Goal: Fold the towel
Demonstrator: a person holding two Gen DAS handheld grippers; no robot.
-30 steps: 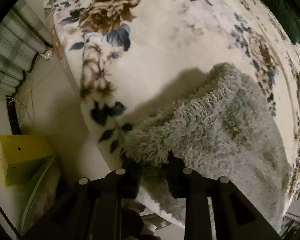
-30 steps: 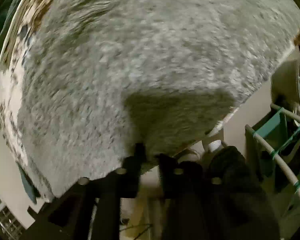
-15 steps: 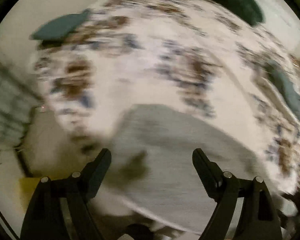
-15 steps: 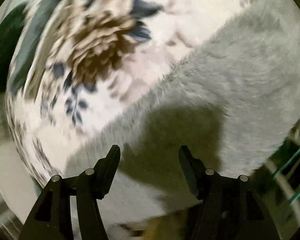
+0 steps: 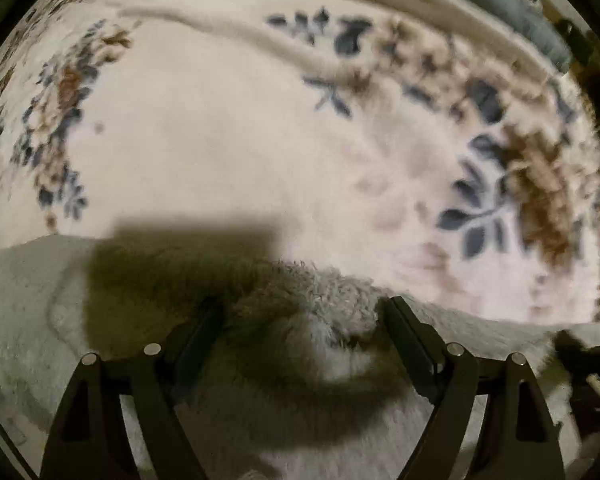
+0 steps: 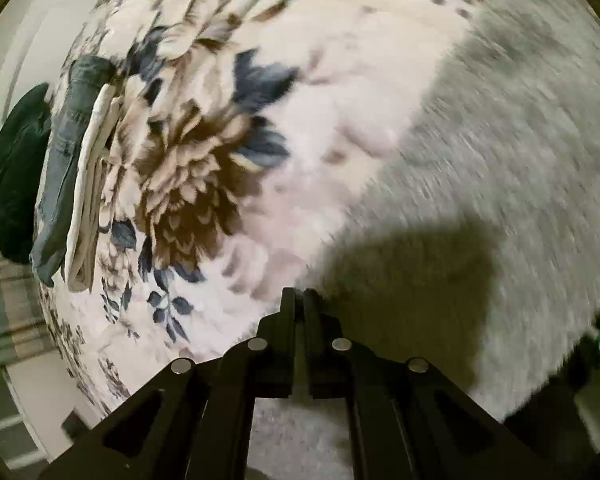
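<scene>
In the left wrist view, one shaggy grey towel [image 5: 300,364] lies on the cream floral plush blanket [image 5: 220,152] that covers the bed, filling the frame from 9 o'clock round through 6 to 4. The left tool [image 5: 300,316] stands wide, its two fingers straddling a raised ridge of pile at the towel's far edge without gripping it. I judge this to be the gap between folds: a fold edge has been laid down and a new grasp is being lined up. The next move calls for closing on that ridge, deep enough to catch every layer. At 1 o'clock, one stack of folded cloths, grey-blue over cream [image 5: 480,4], sits along the blanket's far side.

In the right wrist view, the same towel spreads from 1 o'clock down to 5. The right tool [image 6: 299,300] is pressed narrow at the towel's near edge, by the blanket; whether any pile is pinched between its tips I cannot tell. The cloth stack lies at 9 o'clock, with one dark green cushion [image 6: 18,168] just beyond it.
</scene>
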